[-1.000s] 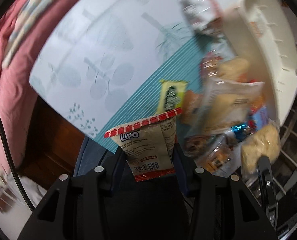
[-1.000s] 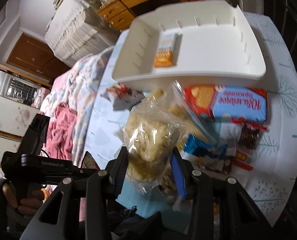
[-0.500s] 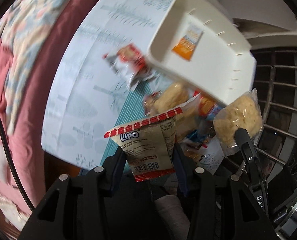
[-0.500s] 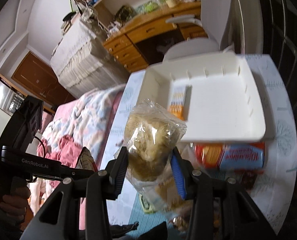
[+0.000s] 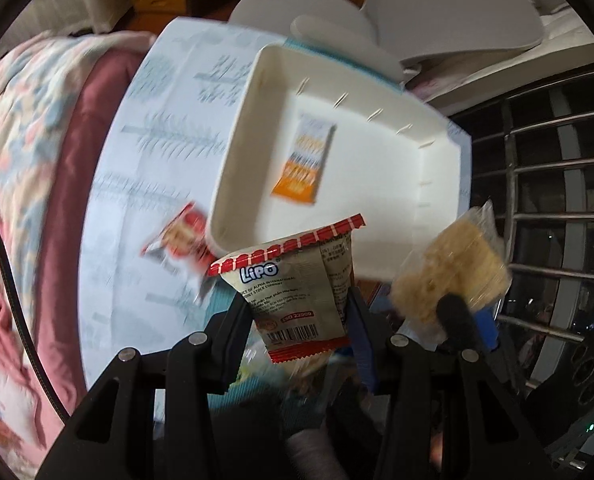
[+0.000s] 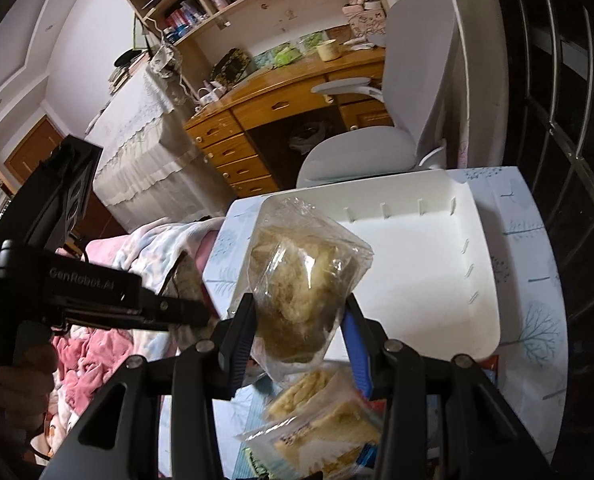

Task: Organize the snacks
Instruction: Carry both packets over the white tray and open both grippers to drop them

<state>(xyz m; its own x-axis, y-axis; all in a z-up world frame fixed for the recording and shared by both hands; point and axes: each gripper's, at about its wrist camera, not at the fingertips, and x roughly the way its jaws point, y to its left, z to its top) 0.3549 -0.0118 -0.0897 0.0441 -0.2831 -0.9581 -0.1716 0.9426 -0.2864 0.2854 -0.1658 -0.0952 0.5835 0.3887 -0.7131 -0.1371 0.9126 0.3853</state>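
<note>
Progress is slight. Left view: my left fingers point(image 5: 301, 316) clamp the Lipo packet point(image 5: 297, 284) just short of the white tray point(image 5: 401, 216), which holds one orange packet point(image 5: 303, 164). Right view: my right fingers point(image 6: 297, 328) pinch a clear floss bag point(image 6: 301, 280) before the tray point(image 6: 485, 280); more snacks point(image 6: 321, 428) lie on the surface.

We count two grippers: left gripper point(image 5: 301, 316), right gripper point(image 6: 297, 330). One white tray point(image 5: 437, 216), at 12 o'clock from left jaws. One orange sachet point(image 5: 303, 160) inside tray. One Lipo packet point(image 5: 297, 284). One clear bag of pale crumbly snack point(image 6: 301, 284) in right jaws. One red-and-white wrapper point(image 5: 177, 240) at 9 o'clock from tray. Two clear cracker bags point(image 6: 325, 432) at 6 o'clock. One grey chair point(image 6: 377, 144).
</note>
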